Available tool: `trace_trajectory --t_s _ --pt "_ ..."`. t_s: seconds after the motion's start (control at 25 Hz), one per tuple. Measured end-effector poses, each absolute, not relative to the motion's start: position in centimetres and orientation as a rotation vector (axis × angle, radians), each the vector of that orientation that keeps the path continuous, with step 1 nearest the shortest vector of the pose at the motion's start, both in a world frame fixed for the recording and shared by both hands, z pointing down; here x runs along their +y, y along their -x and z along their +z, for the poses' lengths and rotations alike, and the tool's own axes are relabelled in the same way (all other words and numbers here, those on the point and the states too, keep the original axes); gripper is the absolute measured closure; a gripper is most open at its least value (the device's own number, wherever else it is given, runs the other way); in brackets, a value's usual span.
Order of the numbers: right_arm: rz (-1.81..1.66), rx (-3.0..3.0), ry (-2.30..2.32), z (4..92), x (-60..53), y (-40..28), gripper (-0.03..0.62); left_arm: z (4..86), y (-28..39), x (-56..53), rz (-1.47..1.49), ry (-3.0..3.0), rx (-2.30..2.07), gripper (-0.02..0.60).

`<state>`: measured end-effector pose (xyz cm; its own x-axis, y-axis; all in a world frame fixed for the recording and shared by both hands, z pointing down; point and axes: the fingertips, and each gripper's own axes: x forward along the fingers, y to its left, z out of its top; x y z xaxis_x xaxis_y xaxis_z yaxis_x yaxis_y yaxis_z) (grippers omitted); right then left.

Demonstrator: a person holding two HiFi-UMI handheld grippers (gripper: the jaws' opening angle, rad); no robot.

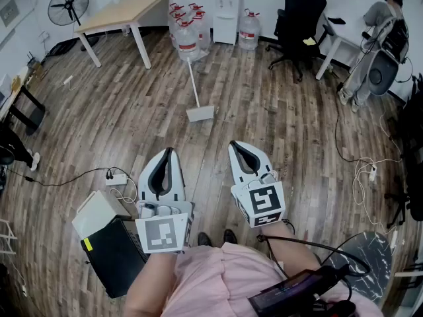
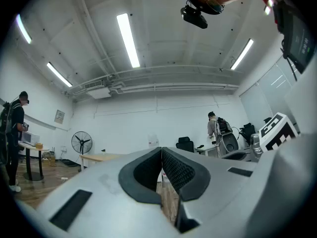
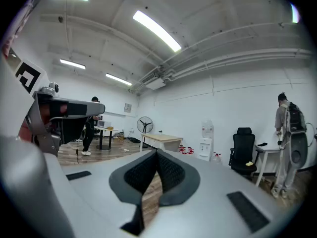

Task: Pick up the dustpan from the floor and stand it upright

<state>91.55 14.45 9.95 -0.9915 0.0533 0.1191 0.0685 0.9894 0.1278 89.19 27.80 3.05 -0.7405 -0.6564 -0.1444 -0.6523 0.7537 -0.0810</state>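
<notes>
Two grippers are hovering side by side low in the head view, just above the person's pink top point(image 1: 211, 276). The left gripper point(image 1: 168, 152) is pointing forward with its jaws clenched together, empty. The right gripper point(image 1: 237, 145) is likewise pressing its jaws shut on themselves. The dustpan point(image 1: 200, 113) is lying on the wooden floor point(image 1: 277, 104) ahead, well apart from both, its long handle point(image 1: 193, 81) reaching away toward the water bottles point(image 1: 188, 28).
</notes>
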Motion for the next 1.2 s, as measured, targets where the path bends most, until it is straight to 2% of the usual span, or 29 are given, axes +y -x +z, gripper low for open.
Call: trace_trajectory --t_s 0.52,0.68,0.8,1.0,1.2 --pt "-0.206 -3.019 0.186 11.6 9.9 -90.7 0.592 5.3 -88.7 24.1 -0.061 0.947 2.847 0.568" --pt "-0.188 -3.017 0.217 12.4 9.6 -88.2 0.526 6.7 -86.4 24.7 -0.063 0.919 2.876 0.569" --pt "-0.167 -3.021 0.241 13.1 9.8 -84.9 0.426 7.8 -83.2 25.3 -0.058 0.910 2.899 0.568" --pt "-0.187 -3.004 0.194 15.0 9.8 -77.3 0.399 9.8 -75.2 26.2 -0.001 0.910 2.939 0.568" --pt "-0.200 -2.984 0.114 15.5 10.2 -67.3 0.401 10.0 -64.9 27.9 0.010 0.954 2.944 0.568"
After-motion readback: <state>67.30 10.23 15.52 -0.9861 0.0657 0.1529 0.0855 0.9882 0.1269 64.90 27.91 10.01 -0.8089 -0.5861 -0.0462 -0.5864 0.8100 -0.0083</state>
